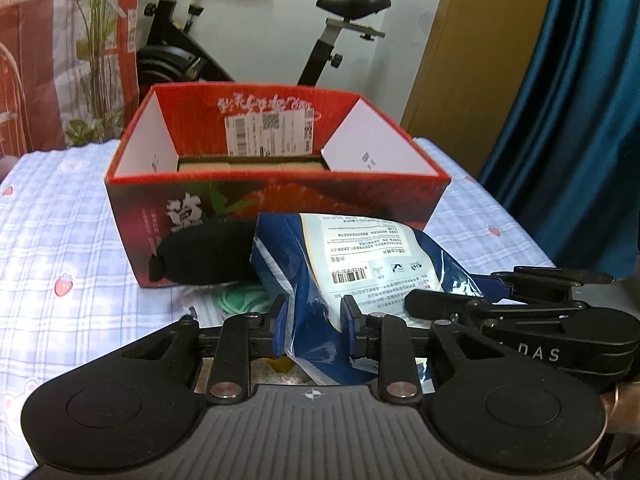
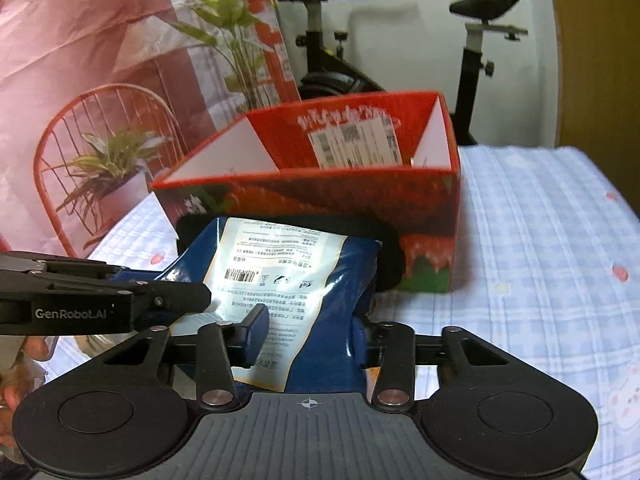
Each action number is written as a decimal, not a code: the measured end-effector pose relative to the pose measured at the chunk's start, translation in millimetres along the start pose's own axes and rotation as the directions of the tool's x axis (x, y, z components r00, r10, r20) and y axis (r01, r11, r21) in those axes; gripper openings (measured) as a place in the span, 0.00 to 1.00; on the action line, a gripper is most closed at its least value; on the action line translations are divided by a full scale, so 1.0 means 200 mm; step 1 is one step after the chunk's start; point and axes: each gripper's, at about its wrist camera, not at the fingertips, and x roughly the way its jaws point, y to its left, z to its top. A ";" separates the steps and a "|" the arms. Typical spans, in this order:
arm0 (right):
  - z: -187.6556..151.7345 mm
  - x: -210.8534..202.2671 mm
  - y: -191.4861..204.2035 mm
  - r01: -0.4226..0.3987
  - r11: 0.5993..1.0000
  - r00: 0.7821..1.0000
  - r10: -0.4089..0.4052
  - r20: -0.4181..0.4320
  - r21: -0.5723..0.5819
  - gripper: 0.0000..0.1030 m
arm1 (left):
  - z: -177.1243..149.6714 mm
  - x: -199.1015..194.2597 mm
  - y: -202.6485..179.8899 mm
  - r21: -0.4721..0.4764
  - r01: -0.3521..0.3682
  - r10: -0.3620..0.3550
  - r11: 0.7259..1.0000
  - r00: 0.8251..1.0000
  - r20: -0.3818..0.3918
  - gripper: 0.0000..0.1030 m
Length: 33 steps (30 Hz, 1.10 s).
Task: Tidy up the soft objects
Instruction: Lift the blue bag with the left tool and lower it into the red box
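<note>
A blue and white plastic packet [image 1: 360,264] with a barcode label is held up in front of a red open cardboard box [image 1: 276,184]. My left gripper [image 1: 314,328] is shut on the packet's left part. My right gripper [image 2: 308,332] is shut on the same packet [image 2: 288,280] from the other side. A black soft object [image 1: 204,254] lies against the box front, behind the packet. A green soft thing [image 1: 242,300] lies on the bed under it. The box [image 2: 320,184] holds tan items [image 1: 248,166] at its bottom.
The bed [image 1: 60,240] has a blue checked sheet with strawberry prints. An exercise bike [image 1: 320,40] stands behind the box. A blue curtain [image 1: 580,120] hangs at the right. A plant [image 2: 108,164] and a red wire chair [image 2: 60,140] stand left.
</note>
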 end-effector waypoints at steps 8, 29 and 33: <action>0.09 -0.10 0.08 -0.007 0.998 0.998 0.011 0.065 -0.057 0.32 | 0.03 -0.08 0.02 -0.014 0.019 -0.018 1.000 0.998 0.055 0.28; 0.49 -0.13 0.16 -0.024 0.968 0.985 0.065 0.159 -0.248 0.31 | 0.38 -0.06 0.12 0.049 0.018 -0.026 0.999 0.988 0.153 0.28; 0.61 -0.04 0.16 0.008 0.932 0.981 0.064 0.186 -0.362 0.31 | 0.55 0.04 0.14 0.071 -0.009 -0.003 0.997 0.986 0.168 0.28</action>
